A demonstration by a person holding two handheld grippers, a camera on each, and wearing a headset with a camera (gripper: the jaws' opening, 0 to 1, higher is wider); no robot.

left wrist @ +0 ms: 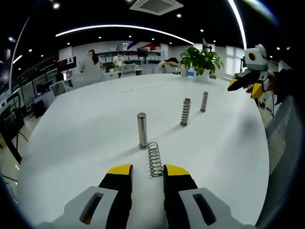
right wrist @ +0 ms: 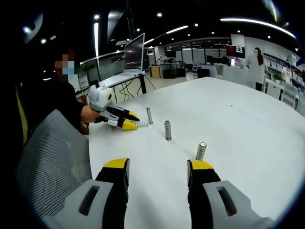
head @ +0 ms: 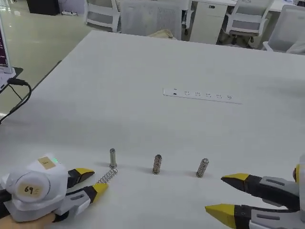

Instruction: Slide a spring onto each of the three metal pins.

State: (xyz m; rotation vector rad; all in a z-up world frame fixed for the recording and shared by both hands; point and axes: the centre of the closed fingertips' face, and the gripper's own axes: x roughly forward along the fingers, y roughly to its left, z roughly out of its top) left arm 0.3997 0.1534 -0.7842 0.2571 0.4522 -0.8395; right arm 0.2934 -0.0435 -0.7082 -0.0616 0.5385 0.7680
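Three metal pins stand in a row on the white table [head: 143, 71]. The left pin [head: 113, 157] [left wrist: 142, 130] [right wrist: 149, 115] is bare. The middle pin [head: 157, 163] [left wrist: 185, 112] [right wrist: 167, 130] and the right pin [head: 203, 167] [left wrist: 204, 101] [right wrist: 201, 150] each carry a spring. A loose spring [head: 108, 175] [left wrist: 155, 159] [right wrist: 141, 124] lies flat beside the bare pin, its near end just between the tips of my left gripper [head: 94, 180] [left wrist: 148, 171], which is open. My right gripper [head: 221, 194] [right wrist: 158, 164] is open, near and right of the right pin, holding nothing.
A white power strip [head: 202, 95] lies across the middle of the table. A black cable [head: 19, 95] hangs off the left edge. Office chairs [head: 152, 16] line the far side. A grey mesh chair [right wrist: 52, 162] and a laptop [right wrist: 133, 55] stand by the left end.
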